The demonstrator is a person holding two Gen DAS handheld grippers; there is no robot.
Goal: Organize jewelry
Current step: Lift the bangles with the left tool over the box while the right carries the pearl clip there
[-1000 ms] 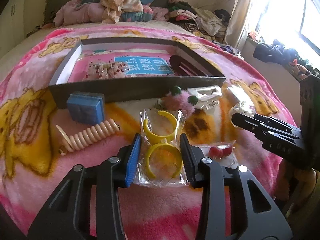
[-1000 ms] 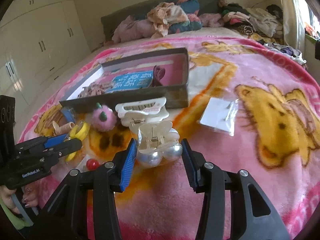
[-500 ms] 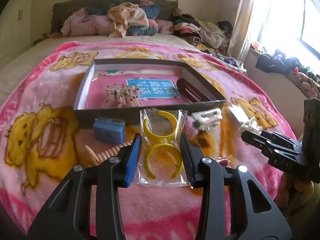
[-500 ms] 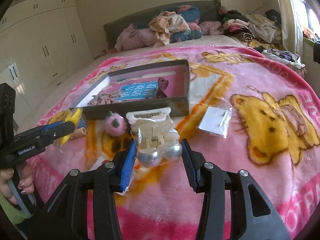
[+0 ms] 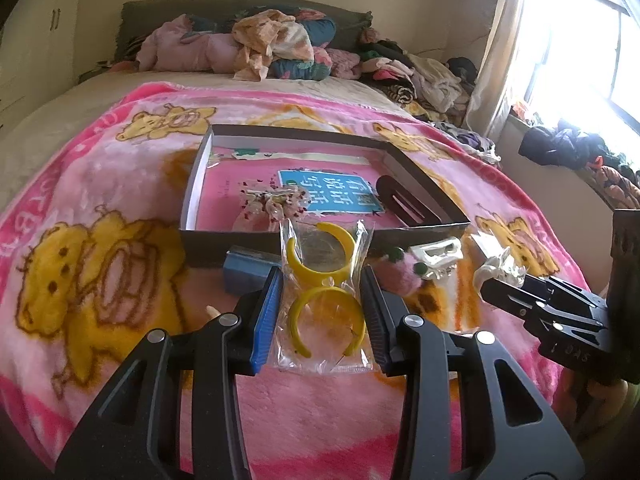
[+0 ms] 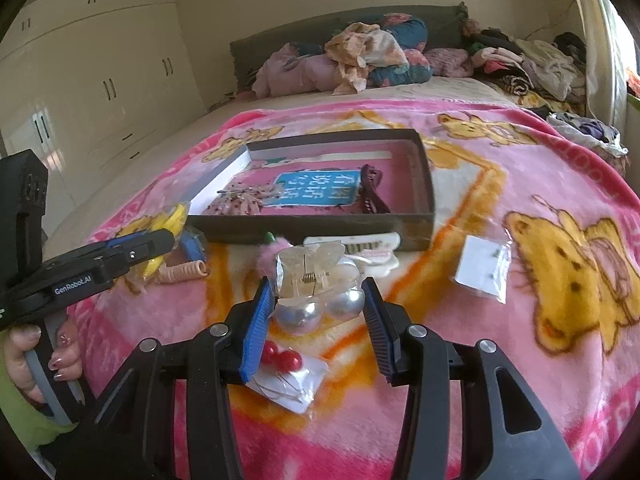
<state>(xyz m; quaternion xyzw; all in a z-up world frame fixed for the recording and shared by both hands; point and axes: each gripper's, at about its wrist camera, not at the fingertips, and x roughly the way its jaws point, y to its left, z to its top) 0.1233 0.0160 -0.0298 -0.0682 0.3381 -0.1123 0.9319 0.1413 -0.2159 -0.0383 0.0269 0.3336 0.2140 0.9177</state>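
My left gripper (image 5: 321,278) is shut on a clear bag of yellow hoop earrings (image 5: 326,320), held above the pink blanket just before the dark open box (image 5: 224,240). My right gripper (image 6: 318,294) is shut on a clear hair claw with two pearl balls (image 6: 310,270), also lifted off the blanket in front of the box (image 6: 320,228). In the box lie a beaded scrunchie (image 5: 272,200) and a dark claw clip (image 5: 404,200). The left gripper (image 6: 162,240) shows at the left of the right wrist view, and the right gripper (image 5: 488,286) at the right of the left wrist view.
On the blanket before the box lie a blue case (image 5: 244,276), a pink pompom (image 5: 400,276), a white claw clip (image 5: 438,254), a coil hair tie (image 6: 184,272), red bead earrings on a card (image 6: 280,358) and a white bagged card (image 6: 482,270). Clothes are piled at the bed's head.
Both grippers have risen off the blanket with their items and come a little nearer the box; more of the box's inside now shows. Both grips are unchanged.
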